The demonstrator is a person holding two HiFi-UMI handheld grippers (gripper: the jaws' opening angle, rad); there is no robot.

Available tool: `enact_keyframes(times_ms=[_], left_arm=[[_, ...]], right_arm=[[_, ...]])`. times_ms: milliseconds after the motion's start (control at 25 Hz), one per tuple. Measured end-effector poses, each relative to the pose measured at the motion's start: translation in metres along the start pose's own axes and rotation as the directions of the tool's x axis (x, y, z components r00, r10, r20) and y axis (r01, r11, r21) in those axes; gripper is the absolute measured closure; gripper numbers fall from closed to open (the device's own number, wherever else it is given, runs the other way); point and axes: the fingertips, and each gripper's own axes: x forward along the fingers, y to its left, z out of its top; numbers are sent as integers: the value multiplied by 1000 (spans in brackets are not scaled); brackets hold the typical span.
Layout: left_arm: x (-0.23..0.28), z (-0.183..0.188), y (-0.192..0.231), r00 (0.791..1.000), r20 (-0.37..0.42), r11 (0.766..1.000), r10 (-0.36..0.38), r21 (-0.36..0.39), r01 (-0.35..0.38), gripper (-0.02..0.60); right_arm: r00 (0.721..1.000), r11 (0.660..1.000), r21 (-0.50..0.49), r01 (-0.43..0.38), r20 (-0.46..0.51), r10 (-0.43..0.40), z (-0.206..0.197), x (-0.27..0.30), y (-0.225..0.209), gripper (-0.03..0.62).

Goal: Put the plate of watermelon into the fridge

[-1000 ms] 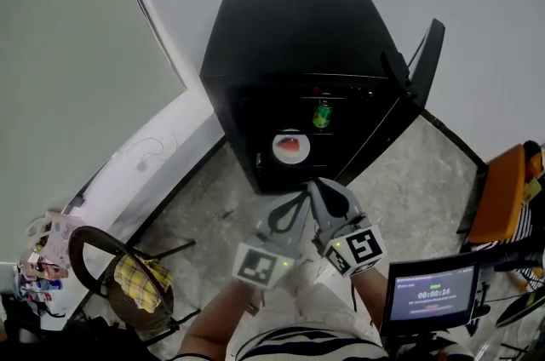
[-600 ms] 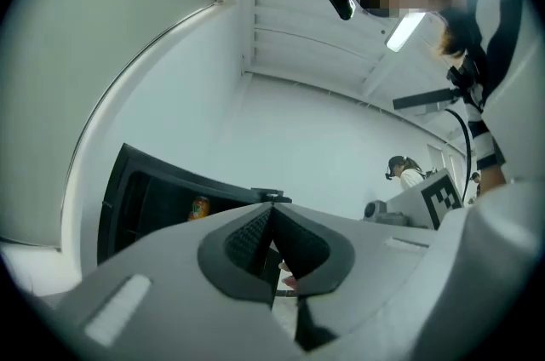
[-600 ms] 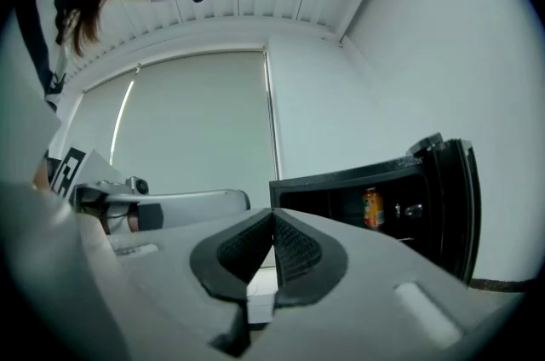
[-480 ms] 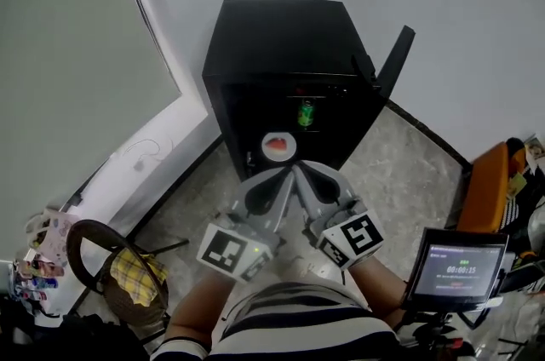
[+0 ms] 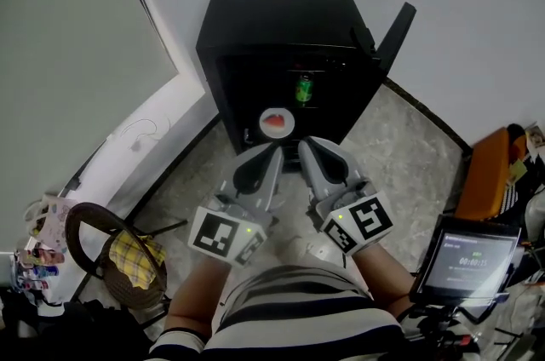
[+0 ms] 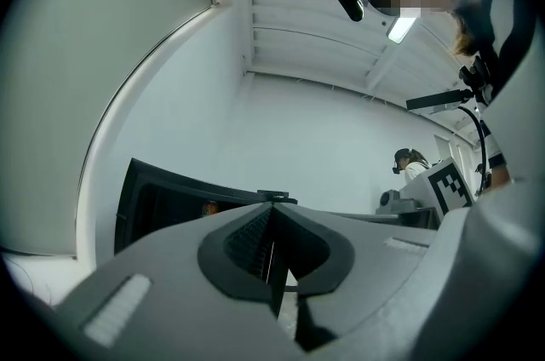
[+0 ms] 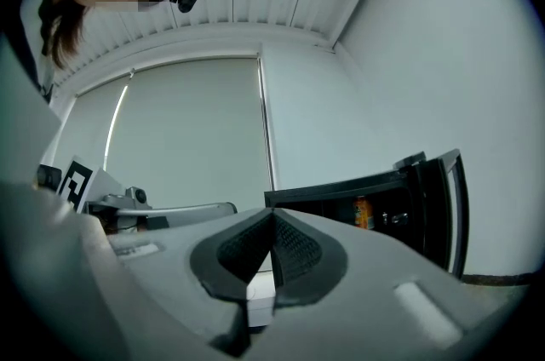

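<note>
Before the fridge (image 5: 281,14), left gripper (image 5: 271,151) and right gripper (image 5: 305,146) angle upward.

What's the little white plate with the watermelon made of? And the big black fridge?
Small round white plate: plain, smooth white, so likely ceramic or plastic; too small to tell which.
Big boxy black fridge: flat, dull black panels with little shine, probably painted metal, perhaps plastic.

A green can (image 5: 303,88), a screen (image 5: 463,264), perhaps a round chair (image 5: 111,261).
</note>
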Motion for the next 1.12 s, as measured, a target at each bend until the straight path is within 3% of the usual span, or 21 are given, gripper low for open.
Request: enact_keyframes(times_ms=[1120], left_arm=[[-6, -17, 21, 997, -58, 997, 60, 41, -58, 578]], right_arm=[[999, 1000, -10, -20, -37, 20, -20, 2, 6, 597]])
